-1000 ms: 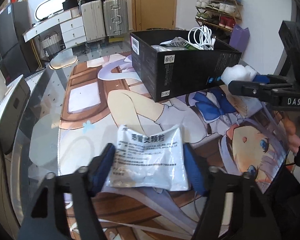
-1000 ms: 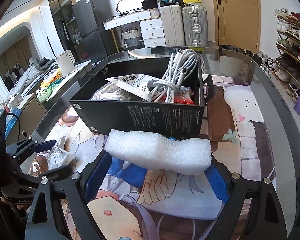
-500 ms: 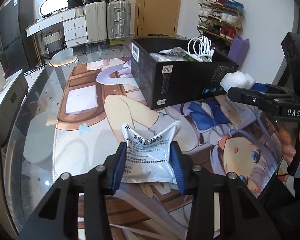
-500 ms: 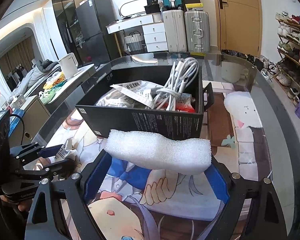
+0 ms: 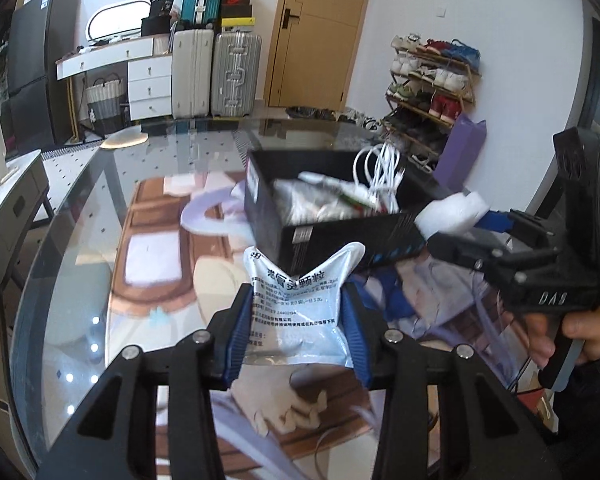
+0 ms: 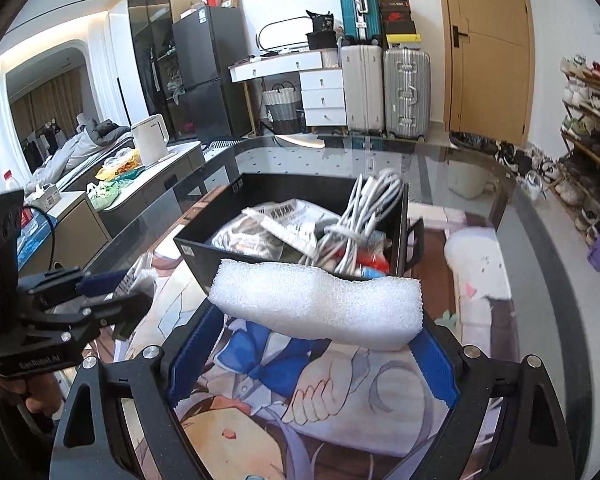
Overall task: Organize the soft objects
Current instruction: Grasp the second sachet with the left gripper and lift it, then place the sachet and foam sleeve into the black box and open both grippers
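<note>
Foil-and-plastic sachet (image 5: 296,312) sits pinched between the blue pads of our left gripper (image 5: 296,320), jaws drawn in close and squeezing its sides so the top corners flare outward. It looks lifted clear of the printed mat (image 5: 148,248), just short of the black box (image 5: 340,236). Printed text reads upright toward us; its long axis runs away from the camera, top edge nearest the box.

Moving right: the box already holds a coiled white cable (image 6: 360,216), a labelled packet (image 6: 288,216) and silvery bags.

Our right gripper (image 6: 316,332) stands wide, clamped end to end on a white foam block (image 6: 320,304). Block's long axis lies crosswise, spanning pad to pad, level, hovering at the box's near wall.

Risks, as we judge them:
- Sachet is slick and bulging; hard squeeze could pop it out sideways.
- Foam held only by its ends may bow and slip free.
- Foam looks nearly as long as the box is wide; entering crosswise it could catch on the walls or the cable.
- Both grippers converging on one opening might collide.
</note>
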Demonstrator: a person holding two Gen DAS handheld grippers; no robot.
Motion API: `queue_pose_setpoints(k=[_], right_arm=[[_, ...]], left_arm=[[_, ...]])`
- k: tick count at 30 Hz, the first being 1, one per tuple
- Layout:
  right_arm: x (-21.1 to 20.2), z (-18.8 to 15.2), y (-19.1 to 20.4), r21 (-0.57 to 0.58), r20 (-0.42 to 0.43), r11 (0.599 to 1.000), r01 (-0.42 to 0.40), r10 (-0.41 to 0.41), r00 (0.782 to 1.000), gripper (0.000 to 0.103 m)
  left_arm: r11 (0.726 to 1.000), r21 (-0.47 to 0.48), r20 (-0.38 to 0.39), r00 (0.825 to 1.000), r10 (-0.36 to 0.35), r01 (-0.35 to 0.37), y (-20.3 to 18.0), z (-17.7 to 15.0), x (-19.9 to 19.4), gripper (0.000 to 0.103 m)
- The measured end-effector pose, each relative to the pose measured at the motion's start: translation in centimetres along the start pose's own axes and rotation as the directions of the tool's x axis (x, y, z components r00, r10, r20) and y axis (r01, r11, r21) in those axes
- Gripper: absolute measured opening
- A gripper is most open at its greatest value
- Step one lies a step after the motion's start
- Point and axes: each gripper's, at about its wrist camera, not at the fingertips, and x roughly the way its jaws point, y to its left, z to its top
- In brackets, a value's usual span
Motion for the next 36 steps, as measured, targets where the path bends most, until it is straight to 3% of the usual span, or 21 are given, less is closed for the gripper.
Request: queue_pose_setpoints(k=[19, 36], right_arm=[[1.6, 4.0, 0.9, -0.215, 0.022, 0.977, -0.002, 0.007, 1.0, 0.091], [5.2, 6.0, 1.1, -0.308, -0.021, 0.951, -0.03, 0.024, 0.999, 0.091]], left_arm=[[0.999, 0.034, 0.069, 0.998, -0.014, 0.011, -1.1, 7.4, 3.4, 0.042], [1.0, 0.021, 0.054, 0.998, -0.015, 0.014, -0.4, 9.1, 6.3, 0.042]])
